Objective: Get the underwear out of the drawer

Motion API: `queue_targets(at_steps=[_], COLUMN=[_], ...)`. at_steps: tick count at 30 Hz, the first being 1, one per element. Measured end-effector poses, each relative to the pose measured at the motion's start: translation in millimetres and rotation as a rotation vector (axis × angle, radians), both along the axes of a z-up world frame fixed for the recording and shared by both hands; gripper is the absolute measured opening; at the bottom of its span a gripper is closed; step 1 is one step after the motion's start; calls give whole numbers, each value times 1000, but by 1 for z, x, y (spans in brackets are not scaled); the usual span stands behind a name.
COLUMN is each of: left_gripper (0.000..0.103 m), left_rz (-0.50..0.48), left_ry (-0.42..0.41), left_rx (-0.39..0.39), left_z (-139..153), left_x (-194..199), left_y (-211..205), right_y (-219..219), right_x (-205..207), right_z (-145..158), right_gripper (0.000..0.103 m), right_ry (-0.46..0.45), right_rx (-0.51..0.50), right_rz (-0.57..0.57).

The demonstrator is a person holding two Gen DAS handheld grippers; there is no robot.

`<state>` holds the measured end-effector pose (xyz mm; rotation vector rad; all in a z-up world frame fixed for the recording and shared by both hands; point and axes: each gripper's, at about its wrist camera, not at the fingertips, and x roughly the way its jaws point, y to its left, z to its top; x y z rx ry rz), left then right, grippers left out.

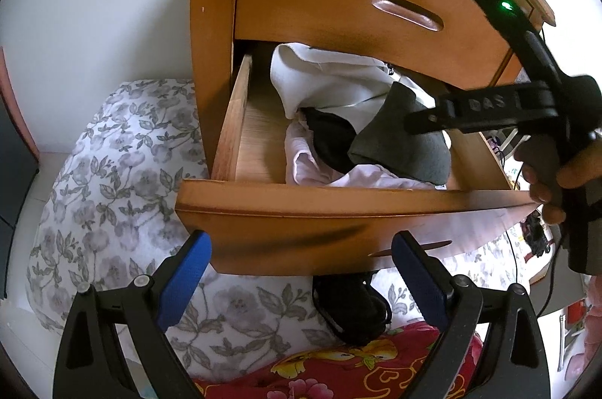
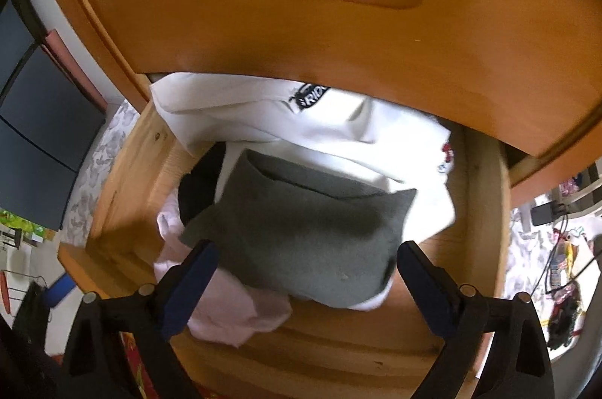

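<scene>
In the left wrist view, the left tool (image 1: 301, 248) is released, its blue fingers (image 1: 184, 278) spread wide just short of the front panel of the pulled-out drawer (image 1: 338, 207). Ahead of it, inside the drawer, the grey underwear (image 1: 406, 143) lies on top of a white garment (image 1: 331, 79), a black piece (image 1: 331, 139) and a pale pink cloth (image 1: 361, 178). The right tool (image 1: 414, 124) reaches in from the right, held by a hand (image 1: 545, 180), its tip over the grey underwear; whether it is released or clenched cannot be told here. Below the left tool lie a floral bedcover (image 1: 113, 180) and a red patterned cloth (image 1: 338, 369).

In the right wrist view, the right tool (image 2: 306, 261) is released, fingers wide apart on either side of the grey underwear (image 2: 312, 233), which sits directly ahead between them. The white garment (image 2: 286, 120) lies beyond it, the pale pink cloth (image 2: 233, 308) toward the left finger.
</scene>
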<state>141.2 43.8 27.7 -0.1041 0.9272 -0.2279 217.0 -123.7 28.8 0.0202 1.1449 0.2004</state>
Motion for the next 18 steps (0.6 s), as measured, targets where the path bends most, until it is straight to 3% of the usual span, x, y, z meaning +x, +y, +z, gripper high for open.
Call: queue_targets(at_steps=[18], left_gripper=[97], left_rz=[-7], left_ry=[13], left_rx=[-4], left_z=[-5], left_x=[2], left_y=[0], right_y=[23], right_x=[29], right_z=[-30], right_gripper=[98], right_ry=[82], right_rx=[-56], right_rz=[-73])
